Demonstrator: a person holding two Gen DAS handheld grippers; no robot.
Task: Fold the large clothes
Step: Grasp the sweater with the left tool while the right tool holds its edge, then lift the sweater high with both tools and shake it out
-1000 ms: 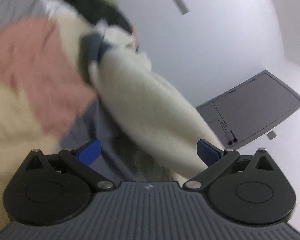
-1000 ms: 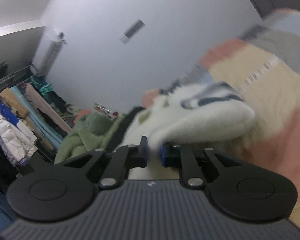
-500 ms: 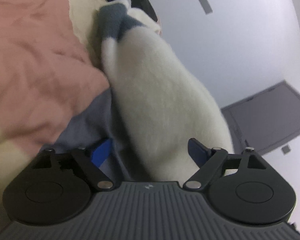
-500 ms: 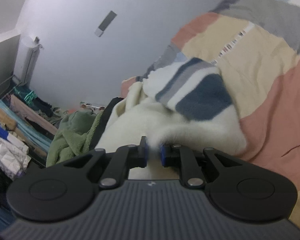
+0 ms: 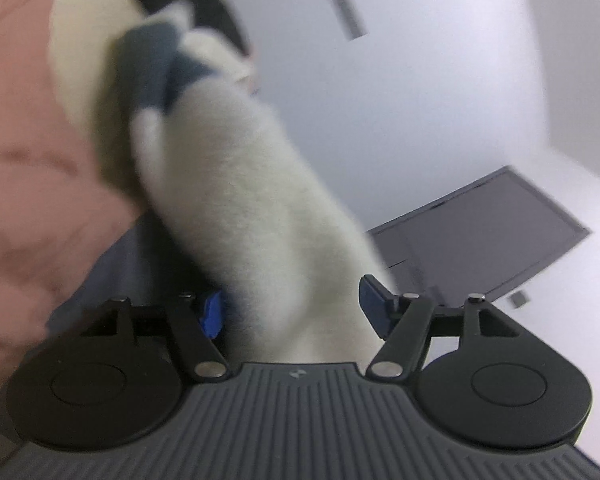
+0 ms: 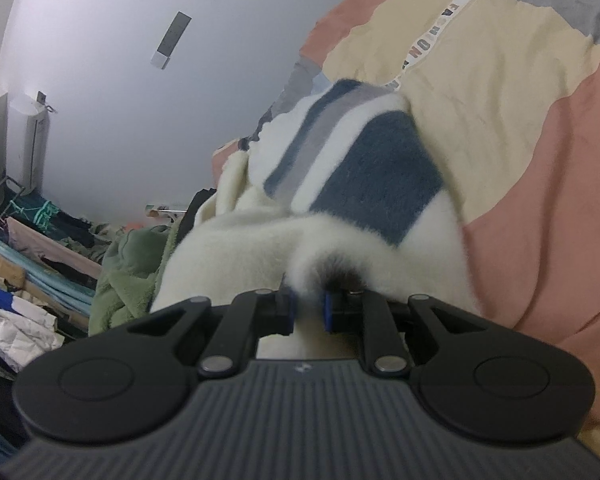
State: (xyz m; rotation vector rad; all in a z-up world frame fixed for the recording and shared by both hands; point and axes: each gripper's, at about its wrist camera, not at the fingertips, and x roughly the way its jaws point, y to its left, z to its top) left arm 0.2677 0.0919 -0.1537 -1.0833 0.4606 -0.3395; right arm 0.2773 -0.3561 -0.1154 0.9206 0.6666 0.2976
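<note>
A fluffy white fleece garment (image 6: 260, 240) with dark blue and grey stripes (image 6: 372, 184) lies on a bed cover of pink, cream and grey patches (image 6: 520, 92). My right gripper (image 6: 308, 312) is shut on a fold of the white fleece. In the left wrist view a long white part of the garment (image 5: 252, 208) runs between the fingers of my left gripper (image 5: 292, 308), which stands open around it; its striped end (image 5: 156, 64) lies against the pink cover (image 5: 28, 160).
A green fleece item (image 6: 136, 264) and a black garment lie beyond the white one. A rack of hanging clothes (image 6: 24, 256) stands at the left. A dark door (image 5: 492, 232) and white walls fill the background.
My left gripper's jaws have narrowed around the white fleece part. My right gripper stays shut on the fleece while its view has swung onto the bed cover, bringing the striped part closer.
</note>
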